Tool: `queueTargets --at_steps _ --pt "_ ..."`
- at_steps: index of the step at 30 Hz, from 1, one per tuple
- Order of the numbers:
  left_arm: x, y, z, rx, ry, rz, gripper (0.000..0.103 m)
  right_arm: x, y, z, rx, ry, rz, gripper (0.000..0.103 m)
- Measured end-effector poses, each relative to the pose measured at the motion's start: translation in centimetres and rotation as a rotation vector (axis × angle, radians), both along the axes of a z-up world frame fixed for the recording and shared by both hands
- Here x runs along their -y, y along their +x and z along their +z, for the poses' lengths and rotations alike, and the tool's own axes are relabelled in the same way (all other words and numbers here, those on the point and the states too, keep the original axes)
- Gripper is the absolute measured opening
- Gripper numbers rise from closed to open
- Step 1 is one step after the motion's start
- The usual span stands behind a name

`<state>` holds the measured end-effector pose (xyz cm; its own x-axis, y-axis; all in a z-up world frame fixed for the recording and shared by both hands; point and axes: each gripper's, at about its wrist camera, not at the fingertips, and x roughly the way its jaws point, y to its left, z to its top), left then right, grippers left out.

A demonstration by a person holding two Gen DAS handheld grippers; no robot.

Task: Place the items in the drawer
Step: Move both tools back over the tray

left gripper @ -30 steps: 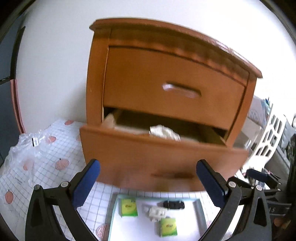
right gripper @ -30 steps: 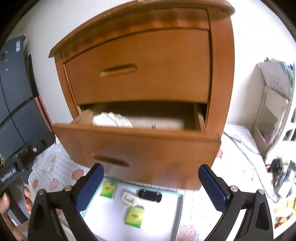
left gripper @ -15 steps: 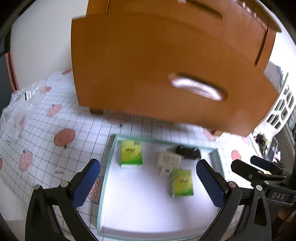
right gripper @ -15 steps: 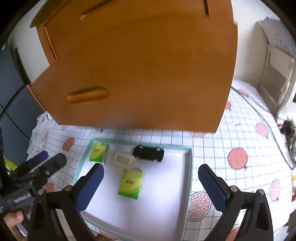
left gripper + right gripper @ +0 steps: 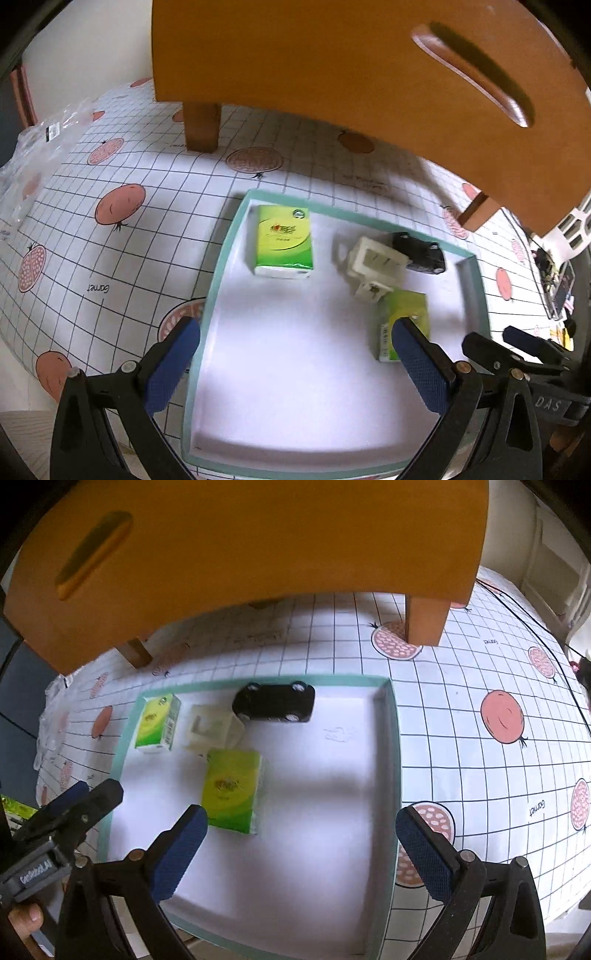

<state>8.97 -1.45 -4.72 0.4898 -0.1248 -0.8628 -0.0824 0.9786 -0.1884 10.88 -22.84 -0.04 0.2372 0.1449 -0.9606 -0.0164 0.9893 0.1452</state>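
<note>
A teal-rimmed white tray (image 5: 218,266) (image 5: 393,738) lies on the table below the wooden drawer front (image 5: 332,74) (image 5: 240,535). In it are two green tissue packs (image 5: 282,240) (image 5: 229,790), a white plastic piece (image 5: 375,264) (image 5: 210,727) and a black toy car (image 5: 421,251) (image 5: 275,703). My left gripper (image 5: 295,354) hovers open over the tray's near half, and its right finger covers part of the second green pack (image 5: 404,314). My right gripper (image 5: 301,834) is open above the tray's right side, its left finger beside the nearer green pack. Neither holds anything.
The cabinet's wooden legs (image 5: 201,125) (image 5: 424,620) stand on a grid-patterned tablecloth just behind the tray. A clear plastic bag (image 5: 33,147) lies at the far left. A white rack (image 5: 569,225) is off to the right. The drawer front overhangs the tray's far edge.
Both grippers have tilted down from the open lower drawer and come closer to the tray. The drawer's inside is no longer in sight; the tray items now fill the views.
</note>
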Motion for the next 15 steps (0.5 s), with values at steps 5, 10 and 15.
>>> queueTargets --at_steps 5,10,15 --pt "-0.4 0.1 -0.7 -0.004 0.035 0.032 0.103 -0.6 0.2 -1.0 -0.017 -0.033 0.026 0.103" --pt "-1.2 0.0 0.0 0.058 0.041 0.065 0.103 -0.5 0.2 -1.4 -0.034 -0.006 0.011 0.103" --pt "-1.2 0.3 0.3 0.077 -0.005 0.047 0.103 -0.5 0.0 -1.1 0.009 0.002 0.007 0.103"
